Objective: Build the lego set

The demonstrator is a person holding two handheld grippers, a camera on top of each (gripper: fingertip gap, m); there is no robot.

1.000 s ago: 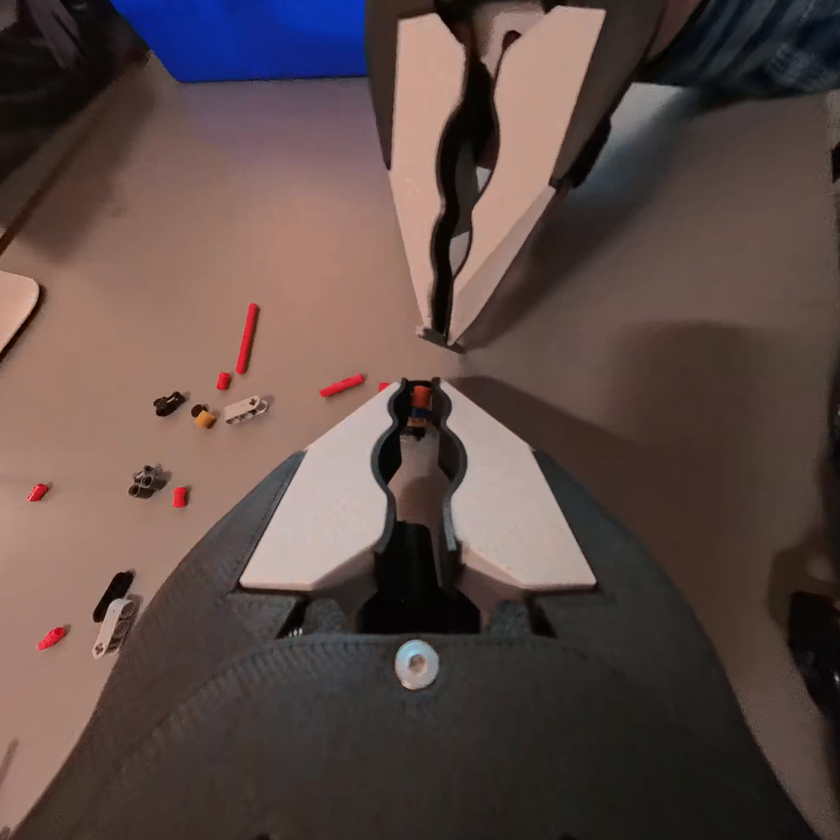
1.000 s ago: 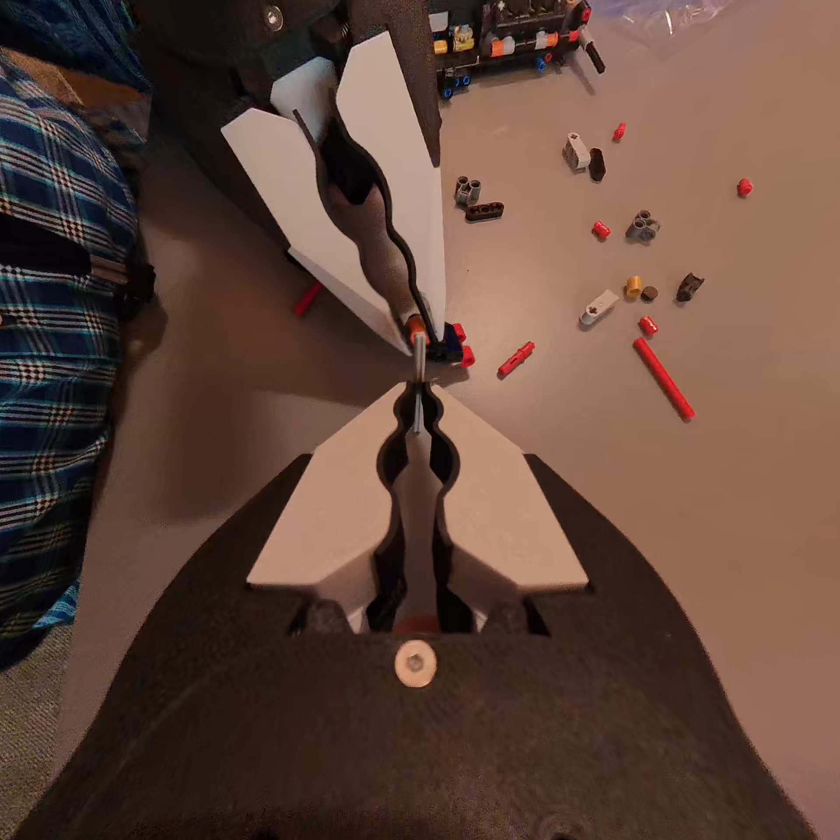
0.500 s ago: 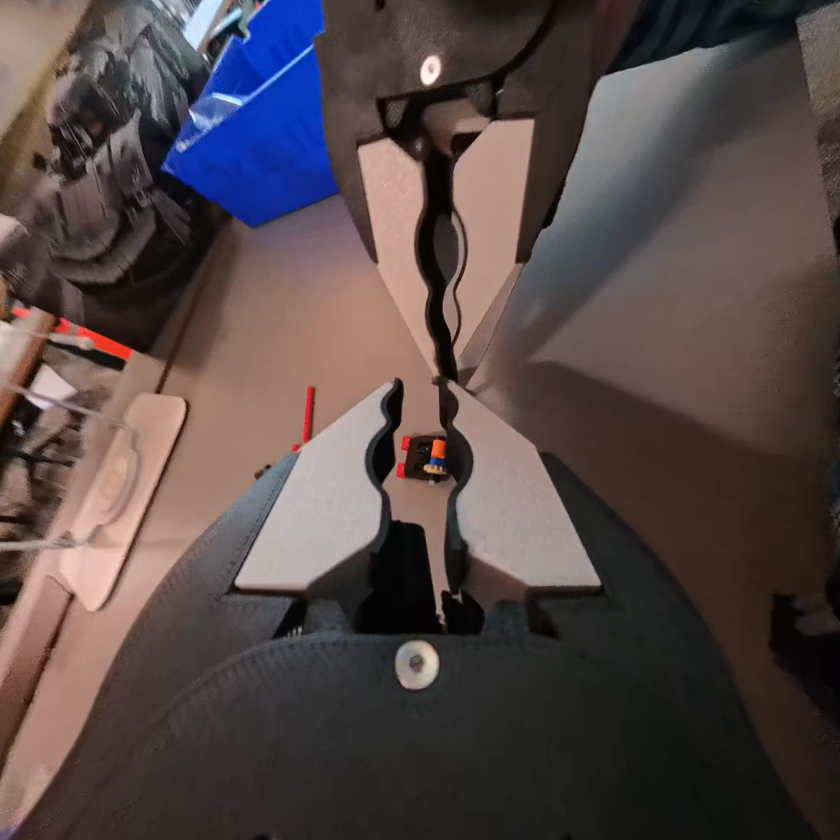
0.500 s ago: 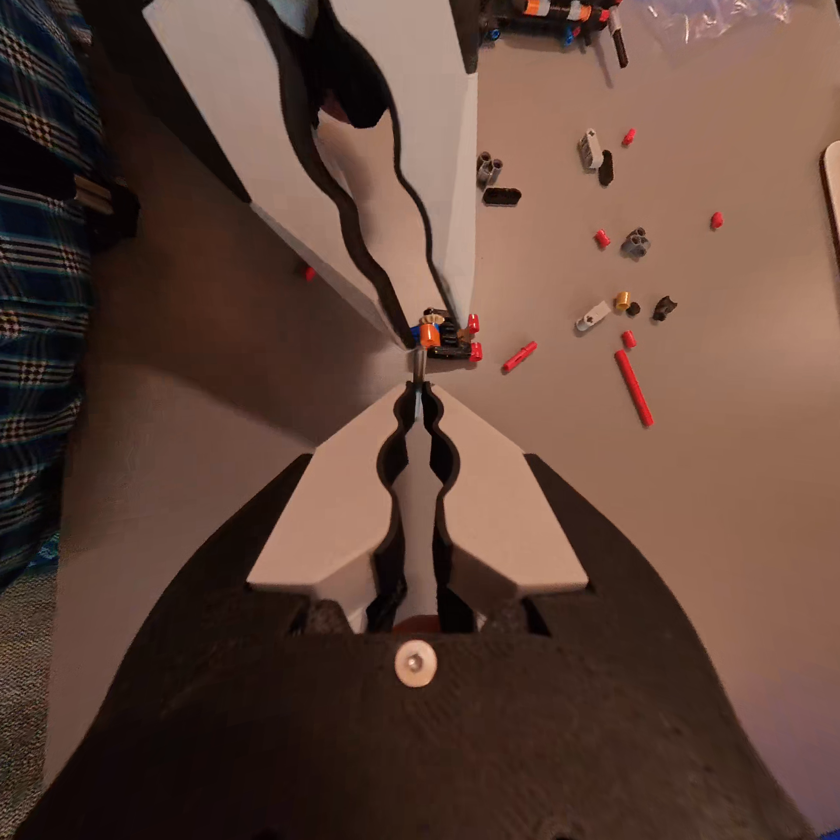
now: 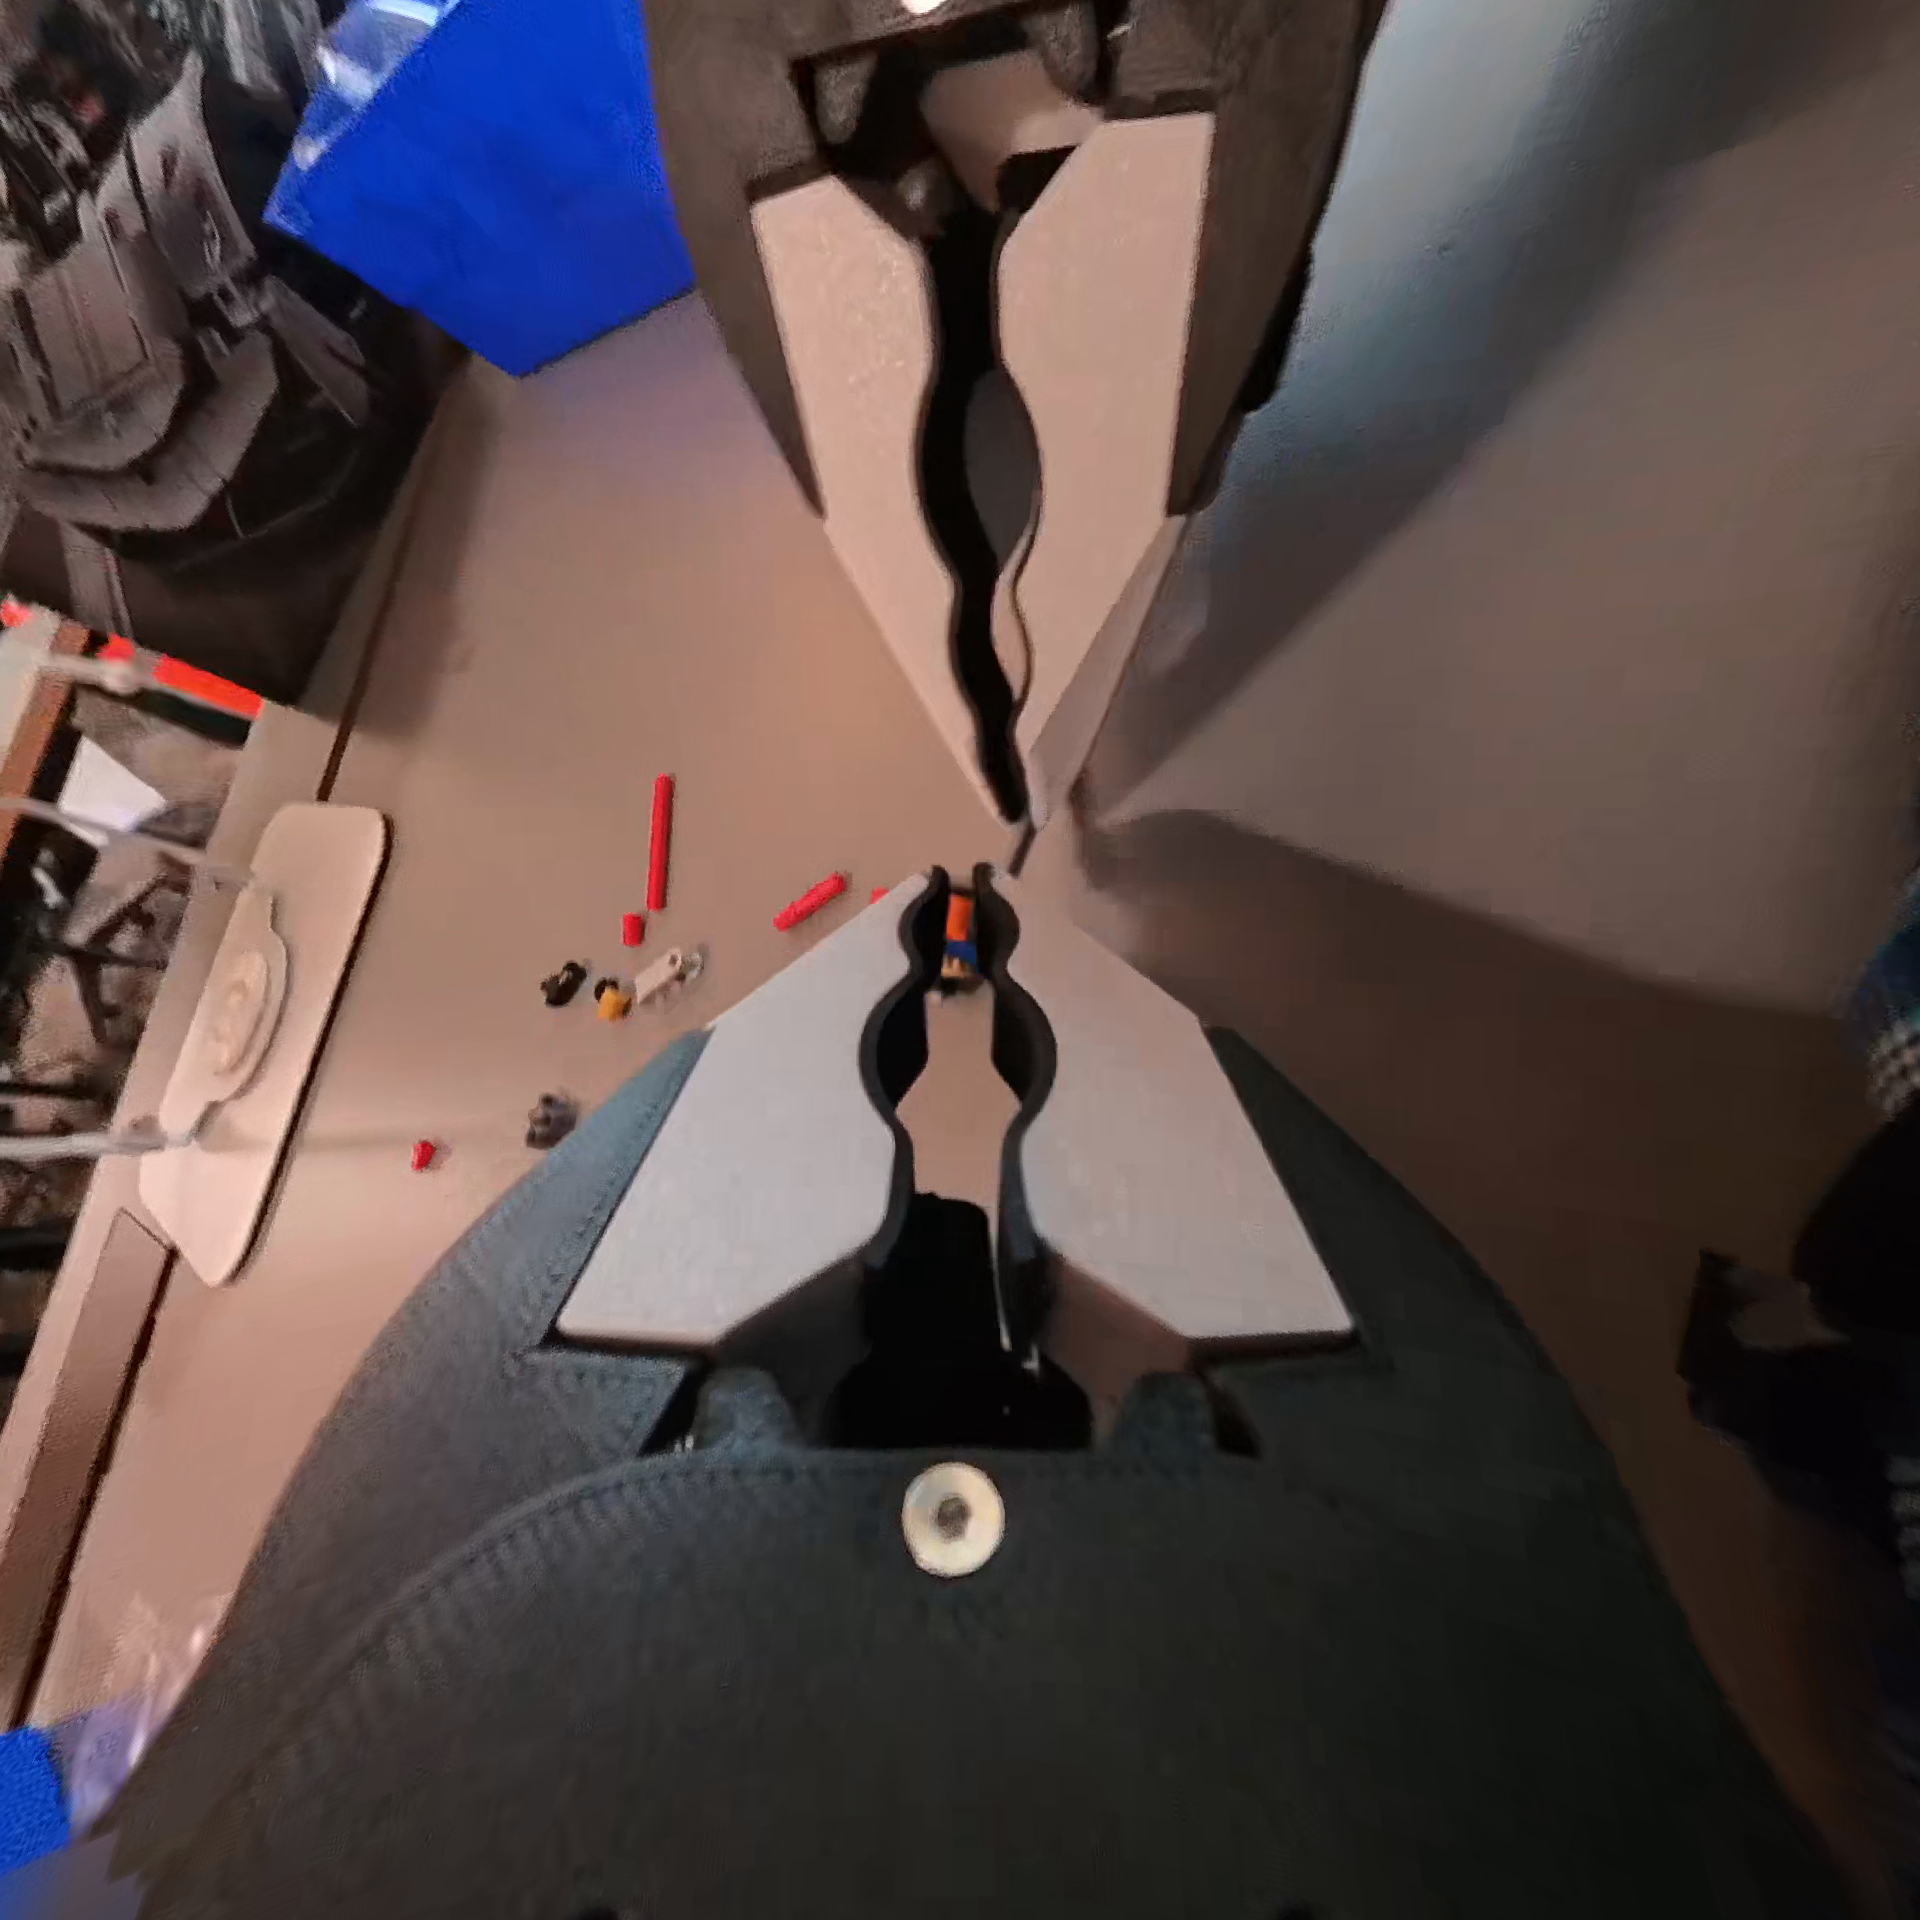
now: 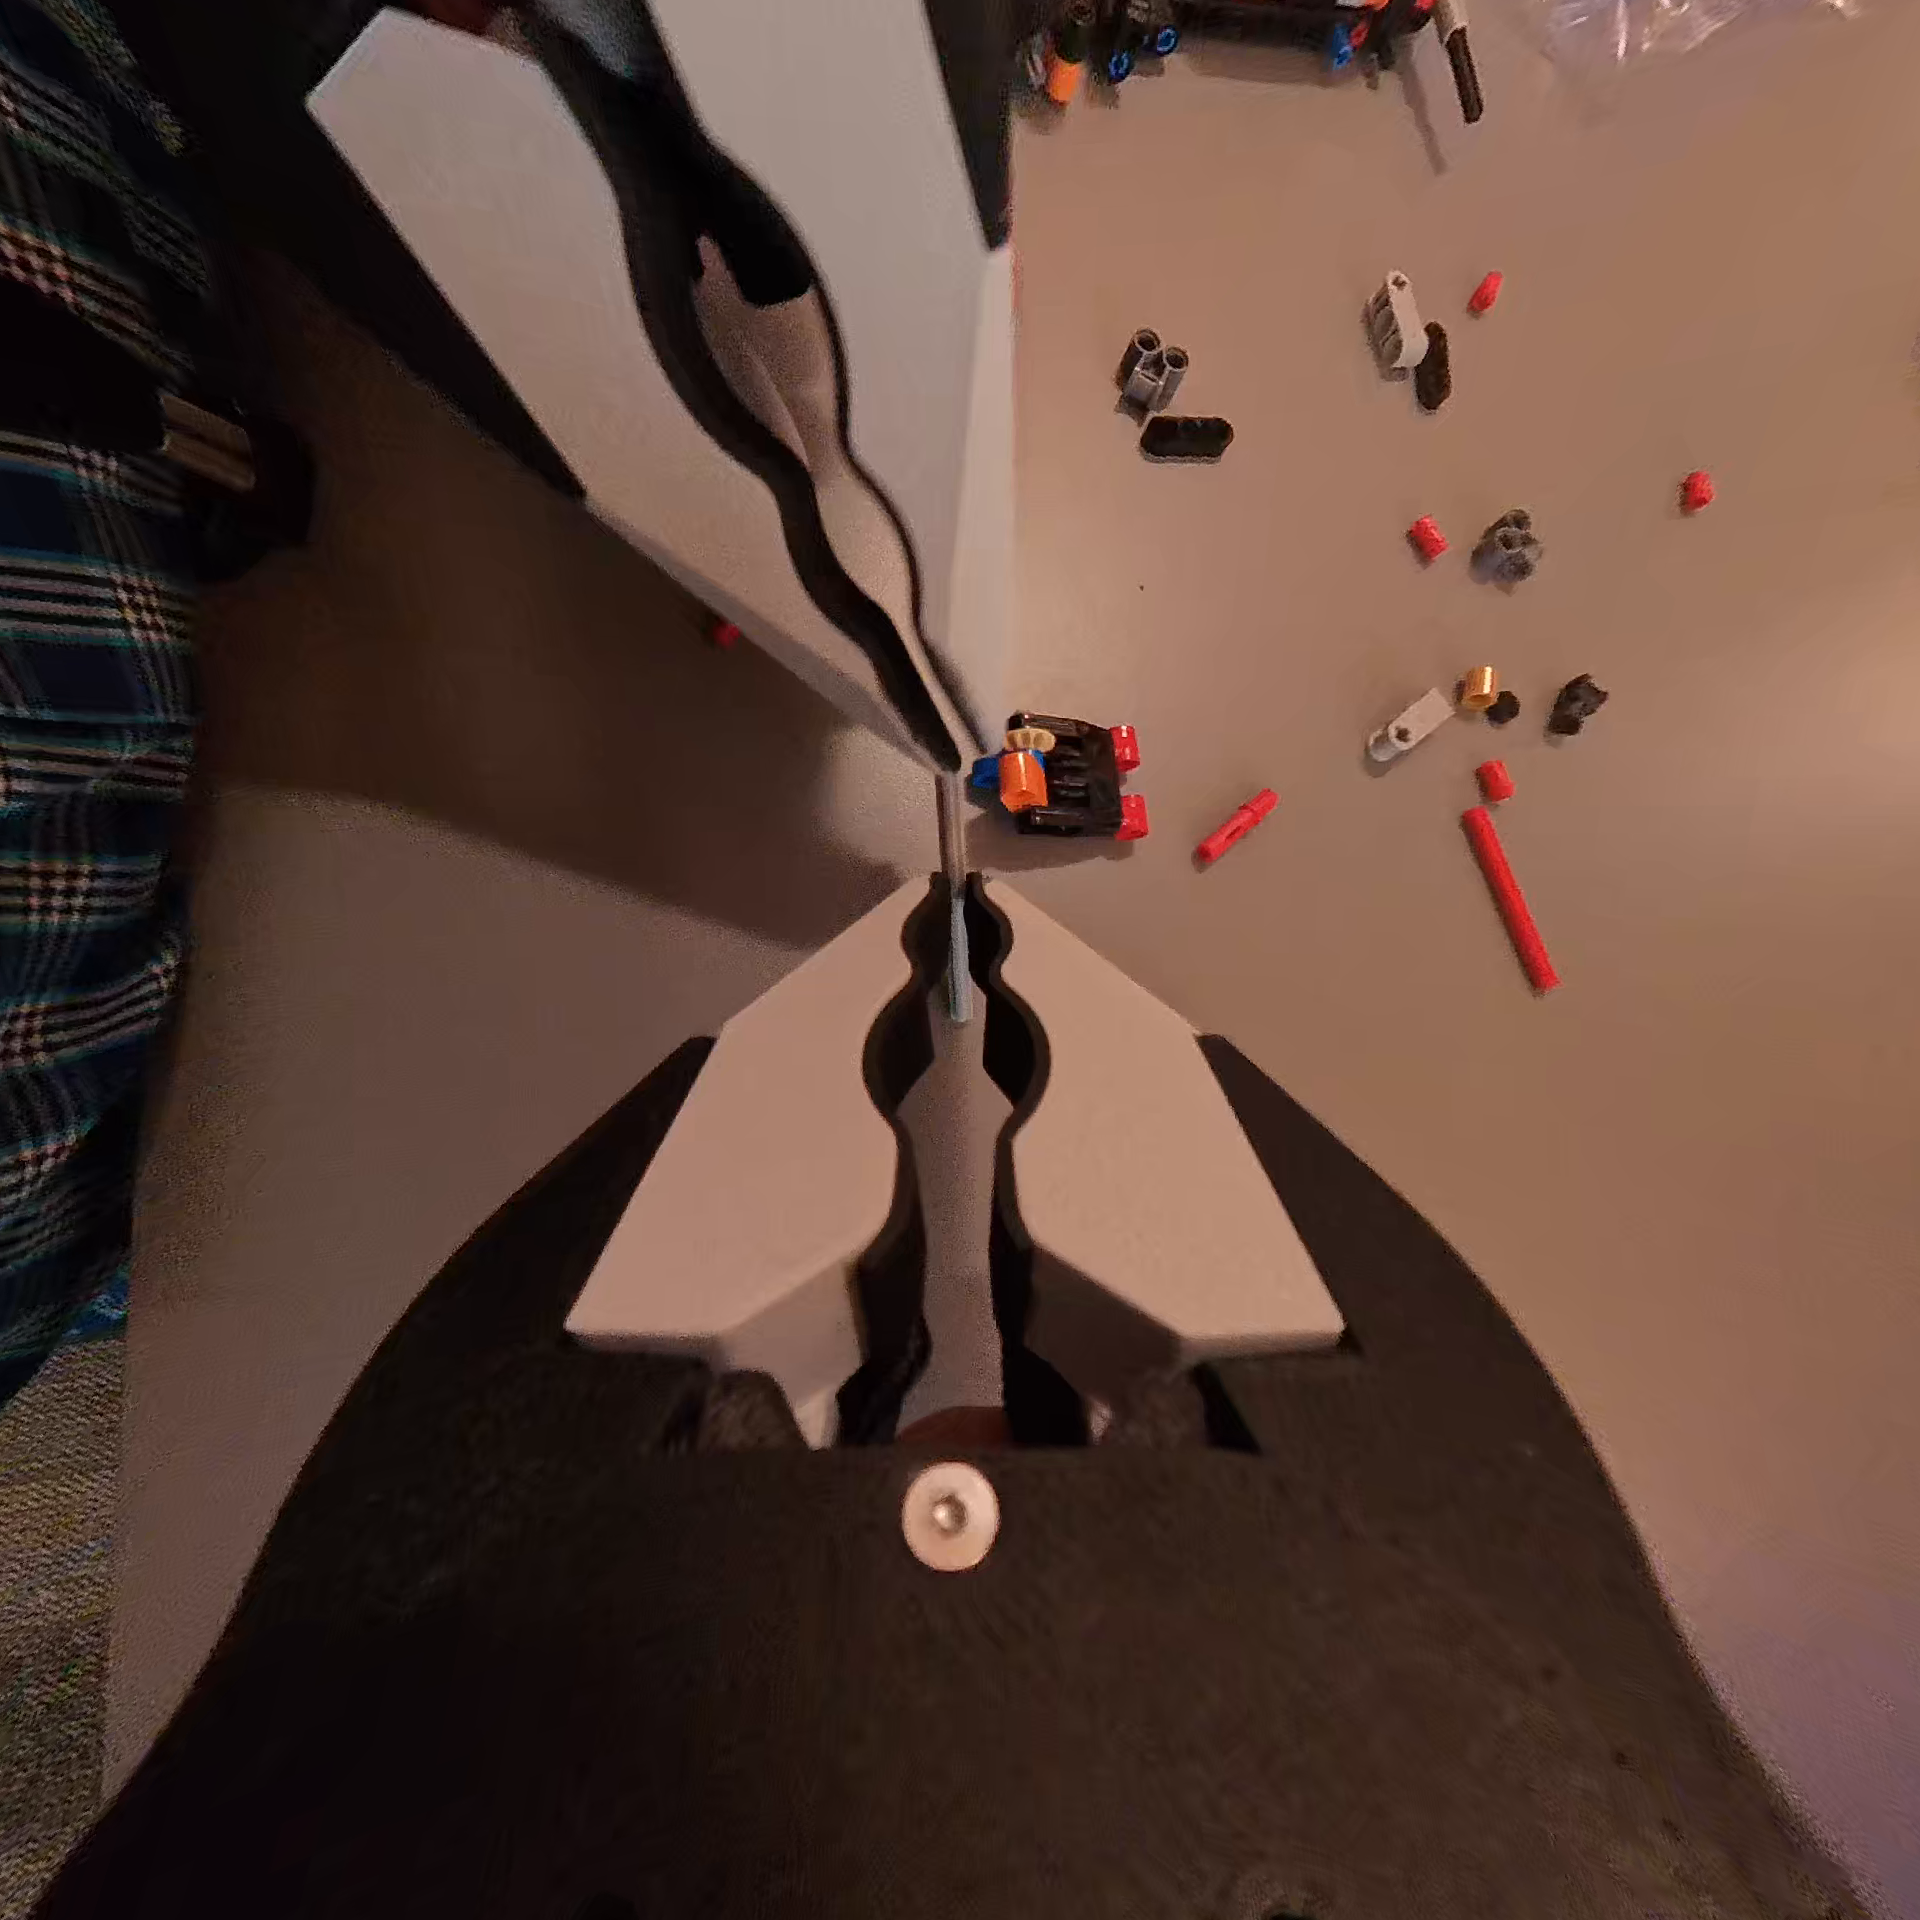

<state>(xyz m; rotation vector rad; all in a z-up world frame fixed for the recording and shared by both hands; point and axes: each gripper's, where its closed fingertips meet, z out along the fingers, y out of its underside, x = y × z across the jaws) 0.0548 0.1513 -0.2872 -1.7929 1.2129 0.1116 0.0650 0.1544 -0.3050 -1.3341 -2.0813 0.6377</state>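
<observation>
Right claw stays clenched on the thin grey axle, aiming it at twelve o'clock; the left claw, reaching in from eleven, has narrowed again with its tips at the axle's far end, though I cannot tell whether it pinches; on the table, the small black assembly it carried a second ago lies released, just at two o'clock of the axle; threading, I judge, needs lining up afresh.
</observation>
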